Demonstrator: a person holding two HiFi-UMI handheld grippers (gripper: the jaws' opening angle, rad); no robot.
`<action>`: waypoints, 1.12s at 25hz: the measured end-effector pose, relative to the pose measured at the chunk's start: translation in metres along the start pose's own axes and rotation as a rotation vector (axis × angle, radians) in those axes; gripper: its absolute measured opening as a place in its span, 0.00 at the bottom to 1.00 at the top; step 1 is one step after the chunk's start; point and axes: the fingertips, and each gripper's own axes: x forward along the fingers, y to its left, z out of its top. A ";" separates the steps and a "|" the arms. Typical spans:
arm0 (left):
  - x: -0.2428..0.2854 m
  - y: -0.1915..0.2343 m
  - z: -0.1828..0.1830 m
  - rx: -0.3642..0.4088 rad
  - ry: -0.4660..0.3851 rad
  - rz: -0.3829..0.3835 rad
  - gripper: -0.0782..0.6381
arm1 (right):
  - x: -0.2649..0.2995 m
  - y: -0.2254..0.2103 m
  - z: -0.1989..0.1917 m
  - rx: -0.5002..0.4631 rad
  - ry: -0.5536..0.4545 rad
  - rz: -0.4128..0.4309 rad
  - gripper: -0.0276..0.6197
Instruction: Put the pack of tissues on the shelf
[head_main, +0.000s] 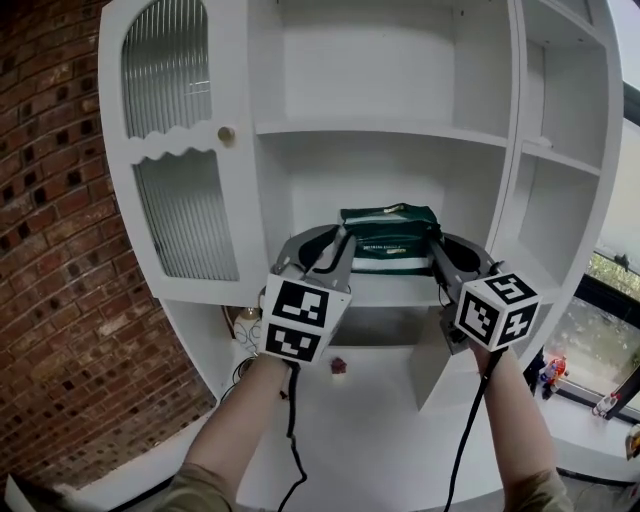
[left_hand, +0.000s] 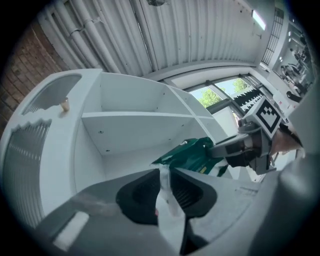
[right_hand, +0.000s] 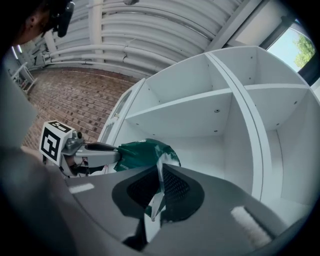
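Observation:
The pack of tissues (head_main: 388, 238) is dark green with a white band and hangs between my two grippers in the middle bay of the white shelf unit (head_main: 380, 130). It sits just above the lower shelf board (head_main: 390, 292); I cannot tell whether it touches it. My left gripper (head_main: 341, 243) is shut on the pack's left wrapper edge. My right gripper (head_main: 437, 246) is shut on the right edge. In the left gripper view the white wrapper flap (left_hand: 165, 182) is pinched between the jaws, with the pack (left_hand: 192, 151) beyond. The right gripper view shows the same pinch on the flap (right_hand: 159, 186).
A cabinet door with ribbed glass (head_main: 170, 150) and a brass knob (head_main: 227, 134) stands at the left of the bay. A brick wall (head_main: 50, 260) lies further left. Narrow side shelves (head_main: 560, 155) are at the right. Cables (head_main: 292, 430) hang below my arms.

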 end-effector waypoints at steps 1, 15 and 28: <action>0.006 0.002 -0.003 -0.001 0.015 -0.001 0.21 | 0.005 -0.003 -0.002 -0.002 0.015 -0.003 0.05; 0.052 0.009 -0.085 -0.010 0.263 -0.042 0.21 | 0.059 -0.023 -0.077 -0.075 0.285 -0.033 0.05; 0.072 0.008 -0.134 0.098 0.497 -0.072 0.21 | 0.081 -0.024 -0.124 -0.220 0.521 -0.013 0.07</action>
